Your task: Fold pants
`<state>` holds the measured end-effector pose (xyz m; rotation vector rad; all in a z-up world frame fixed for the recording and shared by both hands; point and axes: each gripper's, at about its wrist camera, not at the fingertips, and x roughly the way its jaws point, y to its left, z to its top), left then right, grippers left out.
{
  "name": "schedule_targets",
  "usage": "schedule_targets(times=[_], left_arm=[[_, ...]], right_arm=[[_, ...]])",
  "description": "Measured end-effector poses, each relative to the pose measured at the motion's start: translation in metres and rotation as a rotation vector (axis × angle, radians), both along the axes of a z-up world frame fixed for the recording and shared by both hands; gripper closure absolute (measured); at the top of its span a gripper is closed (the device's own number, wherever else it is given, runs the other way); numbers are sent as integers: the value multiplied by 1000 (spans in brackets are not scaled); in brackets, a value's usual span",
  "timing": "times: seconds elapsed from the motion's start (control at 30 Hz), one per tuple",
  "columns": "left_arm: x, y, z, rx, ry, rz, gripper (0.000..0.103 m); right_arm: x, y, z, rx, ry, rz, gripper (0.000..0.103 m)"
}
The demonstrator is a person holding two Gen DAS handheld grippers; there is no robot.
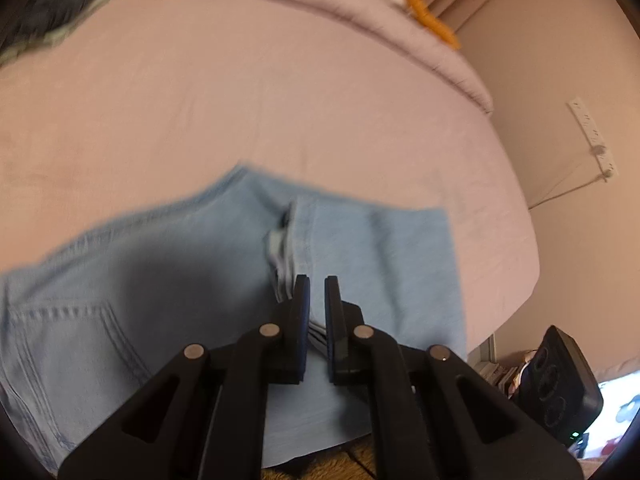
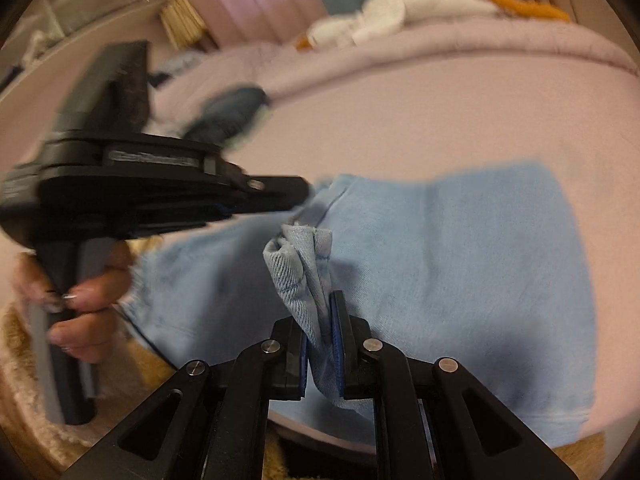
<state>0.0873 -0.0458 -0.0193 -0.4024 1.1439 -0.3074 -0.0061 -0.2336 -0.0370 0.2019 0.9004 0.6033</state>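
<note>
At the bed's (image 1: 280, 92) near edge | light-blue pants (image 2: 460, 264) lie partly folded | right gripper (image 2: 320, 344) clamped on bunched hem | left gripper (image 1: 316, 320) pinching layered denim edges, likely to carry fold over.

1. Your left gripper (image 1: 316, 292) has its jaws drawn in close, a thin band of layered cloth pinched low between the pads.
2. Your right gripper (image 2: 320, 320) is clamped, a bunched fold standing up between its fingertips.
3. In the right wrist view, your left hand (image 2: 86, 300) wraps the handle below the tool, fingers curled, the gripper reaching toward the right fingers.
</note>
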Motion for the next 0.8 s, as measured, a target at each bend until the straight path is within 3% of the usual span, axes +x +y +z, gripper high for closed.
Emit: schedule_targets(times=[0.1, 0.27, 0.37, 0.43, 0.47, 0.57, 0.7, 0.8], left_arm=[[1, 0, -14, -5, 49, 22, 98], [4, -13, -9, 7, 28, 16, 97], [3, -15, 7, 28, -28, 10, 95], [-1, -12, 13, 26, -59, -2, 91], [-1, -14, 15, 21, -69, -11, 86], [-2, -23, 13, 17, -70, -48, 78], [-3, -38, -8, 31, -11, -94, 78], [-2, -41, -20, 9, 19, -93, 78]], right_arm=[[7, 1, -14, -23, 40, -3, 91], [10, -3, -10, -46, 59, -5, 89], [6, -4, -1, -85, 44, -13, 65], [-9, -1, 8, -119, 3, -27, 36], [-12, -3, 11, -134, -13, -43, 32], [-16, -16, 23, -157, -44, -98, 31], [-13, -44, 25, -196, -37, -221, 30], [-10, -63, 20, -164, 2, -271, 30]])
